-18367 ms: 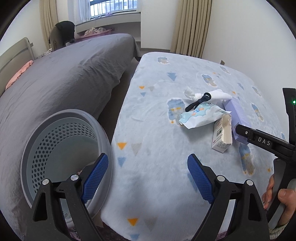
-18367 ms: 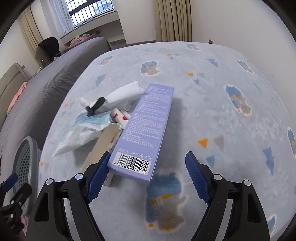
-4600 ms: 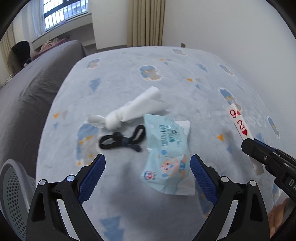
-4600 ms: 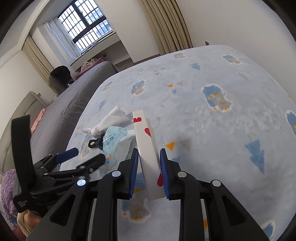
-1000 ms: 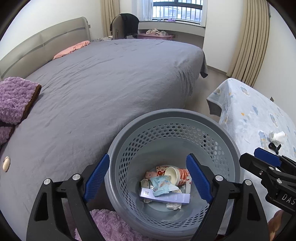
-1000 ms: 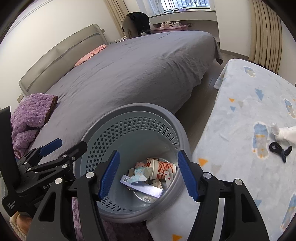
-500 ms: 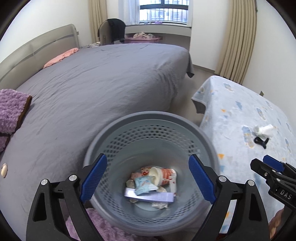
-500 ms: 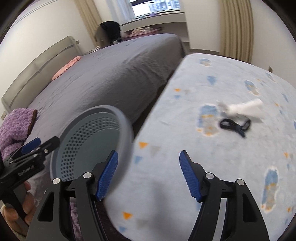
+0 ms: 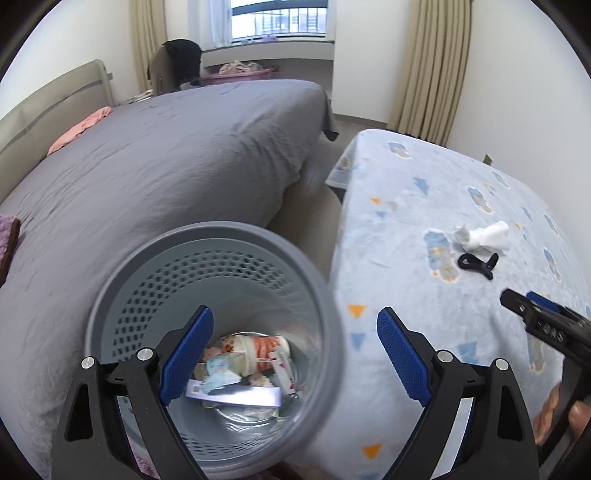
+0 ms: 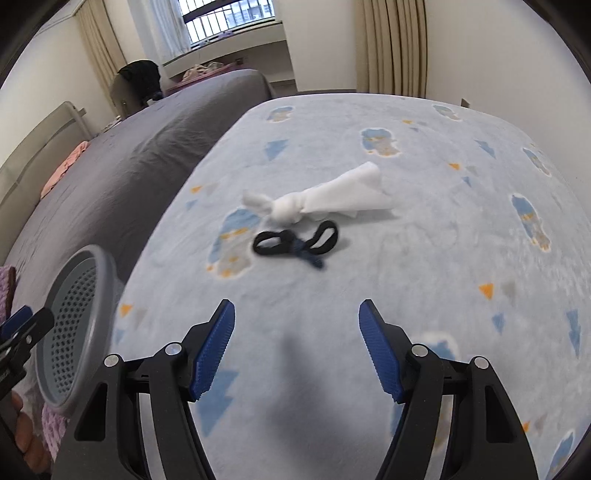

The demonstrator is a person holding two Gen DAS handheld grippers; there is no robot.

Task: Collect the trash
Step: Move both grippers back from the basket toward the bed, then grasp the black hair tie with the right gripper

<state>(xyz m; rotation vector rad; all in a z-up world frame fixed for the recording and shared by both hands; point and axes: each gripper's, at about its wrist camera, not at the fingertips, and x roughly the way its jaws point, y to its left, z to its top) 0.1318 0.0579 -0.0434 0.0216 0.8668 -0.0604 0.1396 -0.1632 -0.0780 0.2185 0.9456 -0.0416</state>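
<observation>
Now the right gripper [image 10: 295,345] has swung from the bin [image 9: 207,236] to the tissue [image 10: 332,201] and hair tie [image 10: 295,242] left on the blanket [image 10: 443,258], jaws open and empty like the left gripper [image 9: 293,354].

You are in a bedroom of a home. In your left wrist view a large bed [image 9: 155,177] under a wrinkled grey cover fills the nine to twelve o'clock side, with a padded headboard [image 9: 48,107] at ten o'clock and a pink garment [image 9: 79,129] lying on the cover near it. At twelve o'clock a barred window [image 9: 280,18] sits above a sill with clutter, beige curtains [image 9: 432,66] hanging at one o'clock. A second, lower bed under a pale blue patterned blanket [image 9: 443,229] stands at three o'clock, apart from the grey one. A grey perforated waste basket [image 9: 236,236] stands at six o'clock.
</observation>
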